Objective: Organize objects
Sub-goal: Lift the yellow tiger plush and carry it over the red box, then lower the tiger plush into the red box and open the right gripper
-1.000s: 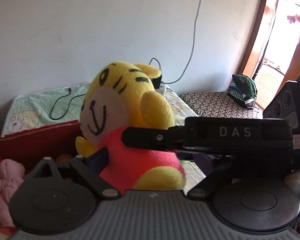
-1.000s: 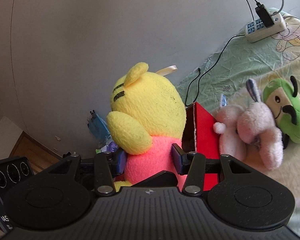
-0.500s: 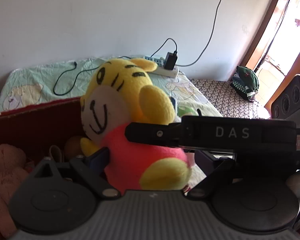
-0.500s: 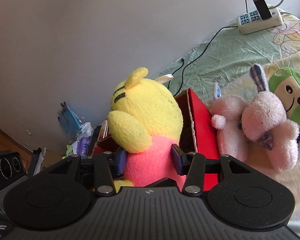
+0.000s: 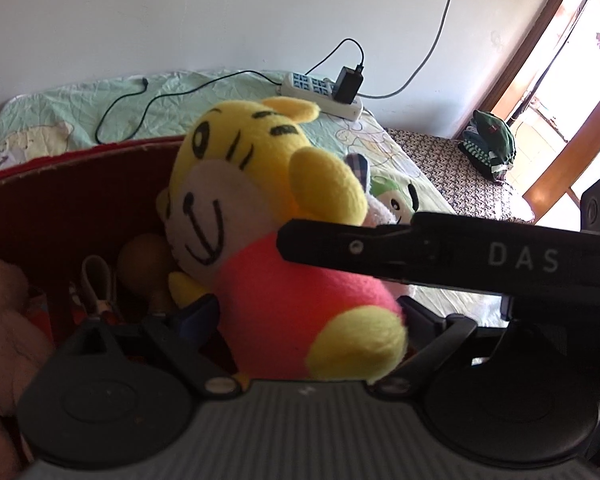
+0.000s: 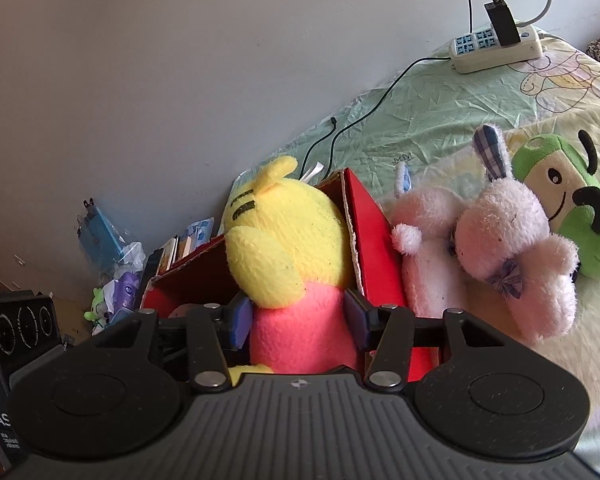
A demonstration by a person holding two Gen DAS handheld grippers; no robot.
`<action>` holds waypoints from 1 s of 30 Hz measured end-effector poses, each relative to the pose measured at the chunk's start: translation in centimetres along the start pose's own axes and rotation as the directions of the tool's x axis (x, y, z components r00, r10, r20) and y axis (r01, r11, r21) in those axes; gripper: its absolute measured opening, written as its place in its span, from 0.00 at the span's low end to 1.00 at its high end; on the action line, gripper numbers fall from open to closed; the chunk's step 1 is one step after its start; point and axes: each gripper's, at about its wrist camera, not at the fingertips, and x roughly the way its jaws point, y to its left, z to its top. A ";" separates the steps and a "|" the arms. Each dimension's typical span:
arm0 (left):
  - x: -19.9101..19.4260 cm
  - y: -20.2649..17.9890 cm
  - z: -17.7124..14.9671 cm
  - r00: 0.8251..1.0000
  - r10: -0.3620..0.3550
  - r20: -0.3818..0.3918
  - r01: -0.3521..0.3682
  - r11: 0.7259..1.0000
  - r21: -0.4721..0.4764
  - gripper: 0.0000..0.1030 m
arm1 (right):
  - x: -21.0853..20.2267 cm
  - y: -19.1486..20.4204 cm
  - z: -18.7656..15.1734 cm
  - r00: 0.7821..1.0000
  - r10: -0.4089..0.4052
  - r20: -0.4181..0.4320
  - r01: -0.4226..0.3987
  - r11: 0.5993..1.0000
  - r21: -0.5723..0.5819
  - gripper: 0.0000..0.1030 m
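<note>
red box point(image 6: 374, 240): open cardboard box just ahead of both grippers, standing on the bed beside the wall. inside, to the left of the left gripper, lie a pale pink plush point(image 5: 4, 320), a brown rounded thing point(image 5: 144, 256) and a white loop point(image 5: 96, 276).
yellow tiger plush point(image 5: 260, 216): upright in a pink shirt, over the box opening, face towards the left wrist camera, back towards the right one.
left gripper point(image 5: 308, 312): fingers closed in on the plush's pink body from both sides.
right gripper point(image 6: 298, 318): blue pads pressed into the pink body at either side, gripping it; its black side, marked "das", crosses the left wrist view.
hidden: the plush's lower part sits behind the gripper bodies, so i cannot tell whether it touches the box floor.
bed point(image 6: 440, 104): pale green printed sheet ahead and right of the right gripper. a pink rabbit plush point(image 6: 496, 256) and a green plush point(image 6: 568, 208) lie just right of the box.
room: white power strip point(image 6: 496, 46) with a black charger near the plain wall; bright doorway point(image 5: 572, 72) far right of the left gripper.
</note>
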 end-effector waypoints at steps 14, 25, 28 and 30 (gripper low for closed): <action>0.4 0.8 0.0 1.000 0.005 -0.021 -0.006 1.000 -0.024 0.92 | -1.1 -0.7 0.2 0.999 0.008 0.053 -0.010 0.999 0.036 0.41; 0.1 0.2 0.2 0.997 0.061 -0.043 -0.063 0.997 -0.040 0.92 | -0.5 -0.6 -0.5 1.000 -0.012 0.019 0.012 1.000 -0.008 0.31; 0.0 0.1 0.1 0.996 0.082 -0.046 -0.084 0.995 -0.046 0.93 | -0.5 -0.7 -0.6 1.000 -0.004 0.014 0.004 1.000 -0.008 0.30; -0.1 -0.1 0.0 0.994 0.098 -0.047 -0.100 0.994 -0.049 0.92 | -0.6 -0.9 -0.6 1.000 0.006 0.009 -0.006 1.000 -0.006 0.30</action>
